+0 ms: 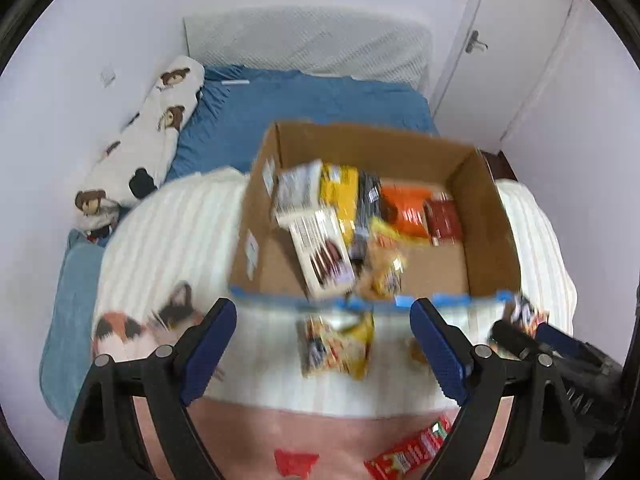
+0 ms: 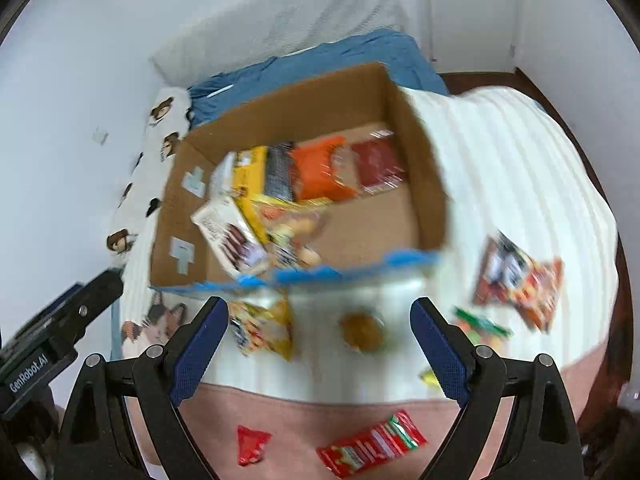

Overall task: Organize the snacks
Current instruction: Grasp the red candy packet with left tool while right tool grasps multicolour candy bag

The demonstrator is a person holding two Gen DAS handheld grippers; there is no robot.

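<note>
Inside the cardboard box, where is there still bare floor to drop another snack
The cardboard box has bare floor in its near right corner, below the orange bag and red pack. The back row and the left, around the white box, are crowded.

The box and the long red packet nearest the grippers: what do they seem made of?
Box: apparently corrugated cardboard, matte brown, stiff upright walls, blue tape along the near rim. Long red packet: likely plastic film, glossy with printed graphics; blur leaves details open.
</note>
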